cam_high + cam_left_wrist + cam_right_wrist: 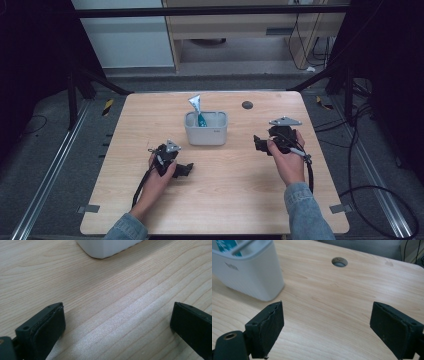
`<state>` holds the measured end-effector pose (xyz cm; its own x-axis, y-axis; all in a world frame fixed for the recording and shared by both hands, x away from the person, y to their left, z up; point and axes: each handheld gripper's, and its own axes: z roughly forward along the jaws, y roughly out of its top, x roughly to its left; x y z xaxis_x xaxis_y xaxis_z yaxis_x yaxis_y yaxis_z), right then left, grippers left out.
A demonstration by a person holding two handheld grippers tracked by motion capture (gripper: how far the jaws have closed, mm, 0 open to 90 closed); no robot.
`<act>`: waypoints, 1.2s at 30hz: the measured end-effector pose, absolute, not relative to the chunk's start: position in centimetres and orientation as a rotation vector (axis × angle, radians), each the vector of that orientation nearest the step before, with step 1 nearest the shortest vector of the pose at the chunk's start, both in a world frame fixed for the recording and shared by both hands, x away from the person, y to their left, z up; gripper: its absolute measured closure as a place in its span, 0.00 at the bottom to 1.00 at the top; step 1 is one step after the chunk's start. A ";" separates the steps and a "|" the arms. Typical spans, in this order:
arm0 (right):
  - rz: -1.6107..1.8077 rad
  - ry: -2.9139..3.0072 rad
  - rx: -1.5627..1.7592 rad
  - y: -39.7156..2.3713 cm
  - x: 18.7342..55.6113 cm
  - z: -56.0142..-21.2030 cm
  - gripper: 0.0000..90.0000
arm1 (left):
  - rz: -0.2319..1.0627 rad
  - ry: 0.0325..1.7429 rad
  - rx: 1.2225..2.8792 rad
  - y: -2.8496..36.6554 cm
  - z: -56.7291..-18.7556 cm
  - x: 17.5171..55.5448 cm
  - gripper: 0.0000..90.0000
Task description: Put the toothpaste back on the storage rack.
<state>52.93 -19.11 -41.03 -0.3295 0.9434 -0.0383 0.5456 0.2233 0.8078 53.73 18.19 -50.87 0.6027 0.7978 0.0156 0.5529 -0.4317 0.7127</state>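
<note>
Now we wait, both grippers empty.
Left gripper and right gripper gape beside the centre-frame bin; likely next, the tube.

Right gripper: two black jaws rising from bottom edge, spread wide, nothing between them, bare wood beneath
White container: upper left, standing on table, just beyond left jaw; teal-printed item inside, cropped by frame
Wooden table: light grain; round hole near far edge
</note>
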 end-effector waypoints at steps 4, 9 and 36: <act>0.944 1.961 1.393 -20.1 52.9 -42.1 0.13 | 0.465 1.060 2.151 18.2 -50.9 53.7 0.00; 0.925 1.963 1.415 -20.8 52.8 -43.2 0.13 | 0.465 1.061 2.150 18.2 -50.9 53.7 0.00; 0.863 1.966 1.533 -22.4 53.6 -48.2 0.12 | 0.464 1.063 2.148 18.2 -50.9 53.7 0.00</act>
